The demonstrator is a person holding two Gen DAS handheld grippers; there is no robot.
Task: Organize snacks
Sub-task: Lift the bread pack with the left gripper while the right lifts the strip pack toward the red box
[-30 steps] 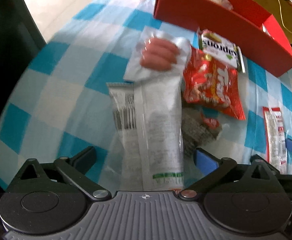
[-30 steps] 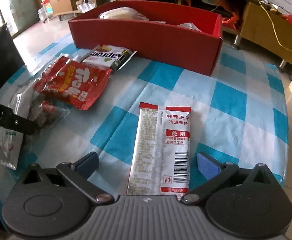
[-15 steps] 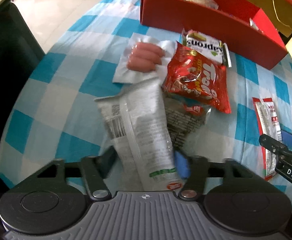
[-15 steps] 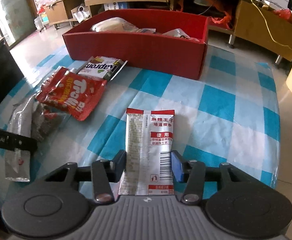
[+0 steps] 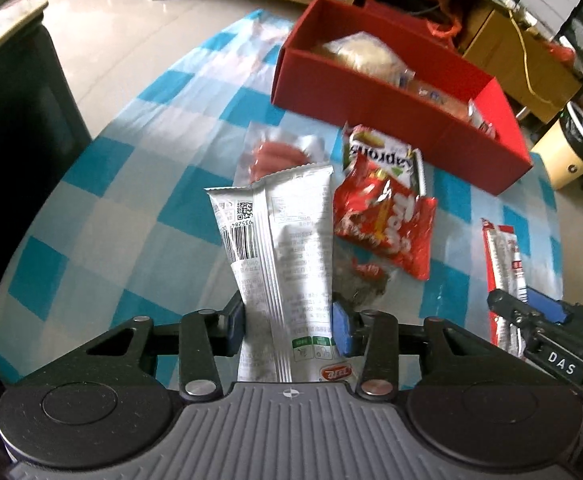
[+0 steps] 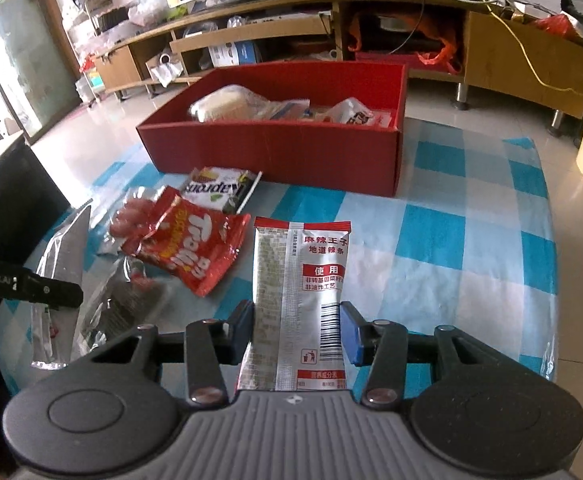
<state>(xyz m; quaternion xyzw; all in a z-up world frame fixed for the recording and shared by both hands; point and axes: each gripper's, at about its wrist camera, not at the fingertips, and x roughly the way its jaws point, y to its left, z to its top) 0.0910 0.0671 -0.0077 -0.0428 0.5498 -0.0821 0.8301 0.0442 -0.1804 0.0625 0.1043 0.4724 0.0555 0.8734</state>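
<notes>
Both grippers are loaded right now. Left gripper (image 5: 289,330) has its blue pads pressed onto the sides of a silver snack packet (image 5: 283,248), pinching it near the bottom seam so the packet sticks up and away from the camera, barcode side showing. Right gripper (image 6: 297,330) is doing the same thing to a red-and-silver spicy strip packet (image 6: 299,292), clamped low with the top edge free.

Both packets look lifted off the blue checked tablecloth (image 6: 471,248), though it's hard to say by how much. Red box (image 6: 271,148) sits at the far side of the table with a few wrapped snacks already in it, so my guess is that's where these two go.

Handling-wise: these look like thin foil pouches, light and floppy, probably a bit slick. Holding them across the width near one end seems fine since they weigh next to nothing, but they may fold or swing, and a squeeze could crush whatever's inside.

Still lying on the cloth: a red Trolli bag (image 6: 189,246), a Kapron pack (image 6: 219,190), a sausage pack (image 5: 279,152) and a dark crinkly wrapper (image 5: 361,284).
</notes>
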